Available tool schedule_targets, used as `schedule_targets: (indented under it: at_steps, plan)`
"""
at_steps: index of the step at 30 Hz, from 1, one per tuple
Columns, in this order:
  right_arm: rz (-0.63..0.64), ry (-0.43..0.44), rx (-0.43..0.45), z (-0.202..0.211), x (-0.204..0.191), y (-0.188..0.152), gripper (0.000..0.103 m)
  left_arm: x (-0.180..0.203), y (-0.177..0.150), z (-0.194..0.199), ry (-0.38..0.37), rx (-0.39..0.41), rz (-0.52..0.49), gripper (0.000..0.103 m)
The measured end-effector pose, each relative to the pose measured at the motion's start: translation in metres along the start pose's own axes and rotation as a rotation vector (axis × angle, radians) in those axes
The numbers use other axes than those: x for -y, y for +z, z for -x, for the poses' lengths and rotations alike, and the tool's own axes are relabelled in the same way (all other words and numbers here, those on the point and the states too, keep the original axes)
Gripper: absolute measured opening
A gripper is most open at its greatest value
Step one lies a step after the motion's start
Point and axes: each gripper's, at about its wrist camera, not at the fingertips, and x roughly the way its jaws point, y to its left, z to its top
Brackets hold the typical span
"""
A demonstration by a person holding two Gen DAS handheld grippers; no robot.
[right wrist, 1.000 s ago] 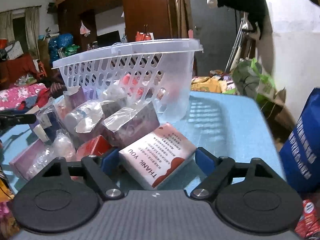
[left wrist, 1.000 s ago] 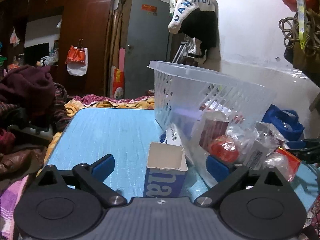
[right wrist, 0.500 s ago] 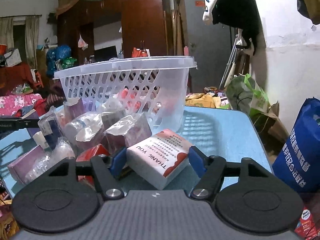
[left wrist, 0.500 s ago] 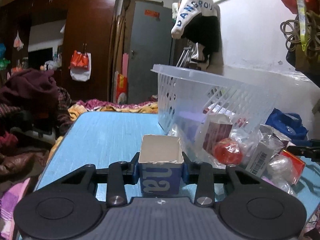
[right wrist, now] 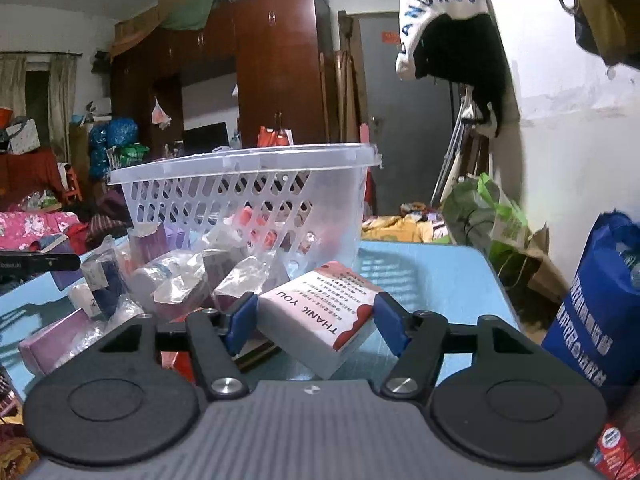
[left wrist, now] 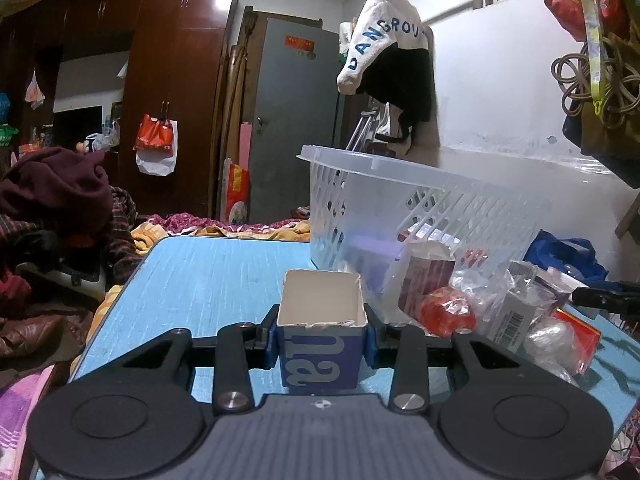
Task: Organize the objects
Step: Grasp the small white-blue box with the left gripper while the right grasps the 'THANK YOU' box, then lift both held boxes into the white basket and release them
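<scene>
My left gripper (left wrist: 322, 342) is shut on a small blue carton (left wrist: 322, 356) with an open white top, held upright just above the blue table (left wrist: 216, 276). My right gripper (right wrist: 314, 318) is shut on a white and red "THANK YOU" box (right wrist: 320, 314), tilted and lifted off the table (right wrist: 436, 280). A clear plastic basket (left wrist: 404, 208) stands tipped behind both, seen also in the right wrist view (right wrist: 248, 196). Several wrapped packets and boxes (right wrist: 176, 280) lie spilled at its mouth.
A red wrapped item (left wrist: 446, 312) and a barcode packet (left wrist: 516, 316) lie right of the carton. A blue bag (right wrist: 596, 300) stands off the table's right edge. Clothes (left wrist: 52, 196) are piled left of the table.
Both grippers closed: the left on the blue carton, the right on the "THANK YOU" box. Both have risen slightly with their objects.
</scene>
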Motion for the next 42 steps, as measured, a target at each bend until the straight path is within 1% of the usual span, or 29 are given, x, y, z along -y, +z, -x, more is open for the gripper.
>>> schedule_targets:
  at_steps: [8, 11, 14, 16, 19, 21, 25, 28, 30, 33, 34, 36, 39, 40, 42]
  plan:
    - [0.05, -0.043, 0.047, 0.005, -0.01, -0.001, 0.066, -0.001, -0.001, 0.005, 0.001, 0.033, 0.006, 0.042]
    - [0.067, -0.055, 0.053, 0.008, -0.013, -0.002, 0.065, -0.001, -0.001, 0.006, 0.006, 0.038, 0.004, 0.042]
    - [0.074, -0.054, 0.024, 0.005, -0.014, -0.004, 0.065, -0.001, 0.0, 0.005, 0.001, 0.031, 0.007, 0.042]
    - [0.069, -0.059, -0.016, 0.002, -0.012, -0.004, 0.065, -0.002, 0.0, 0.005, -0.002, 0.03, 0.009, 0.042]
    - [0.08, -0.087, -0.081, -0.004, -0.012, -0.007, 0.065, -0.003, 0.0, 0.005, -0.005, 0.028, 0.012, 0.042]
    - [0.082, -0.096, -0.104, -0.006, -0.012, -0.008, 0.065, -0.003, 0.001, 0.004, -0.006, 0.024, 0.011, 0.043]
    - [0.105, -0.113, -0.151, -0.012, -0.014, -0.009, 0.069, -0.003, 0.001, 0.004, -0.01, 0.017, 0.006, 0.043]
    - [0.097, -0.108, -0.185, -0.016, -0.012, -0.01, 0.067, -0.002, 0.001, 0.004, -0.013, 0.014, 0.005, 0.043]
    - [0.106, -0.126, -0.163, -0.014, -0.013, -0.011, 0.066, -0.003, 0.0, 0.006, -0.011, 0.026, 0.008, 0.043]
    - [0.094, -0.129, -0.093, -0.003, -0.012, -0.01, 0.065, -0.004, 0.001, 0.01, -0.008, 0.045, 0.024, 0.043]
    - [0.086, -0.132, -0.064, 0.003, -0.012, -0.006, 0.065, -0.005, 0.002, 0.012, -0.013, 0.053, 0.032, 0.043]
    - [0.083, -0.111, -0.001, 0.018, -0.014, 0.005, 0.065, -0.003, 0.012, 0.018, -0.047, 0.076, 0.048, 0.043]
    - [0.11, -0.073, 0.088, 0.033, -0.028, 0.035, 0.065, 0.008, 0.047, 0.027, -0.077, 0.13, 0.032, 0.043]
    - [0.123, -0.054, 0.123, 0.034, -0.035, 0.051, 0.065, 0.014, 0.062, 0.026, -0.093, 0.14, 0.021, 0.043]
    - [0.143, -0.011, 0.161, 0.028, -0.044, 0.079, 0.065, 0.026, 0.096, 0.018, -0.128, 0.153, 0.013, 0.043]
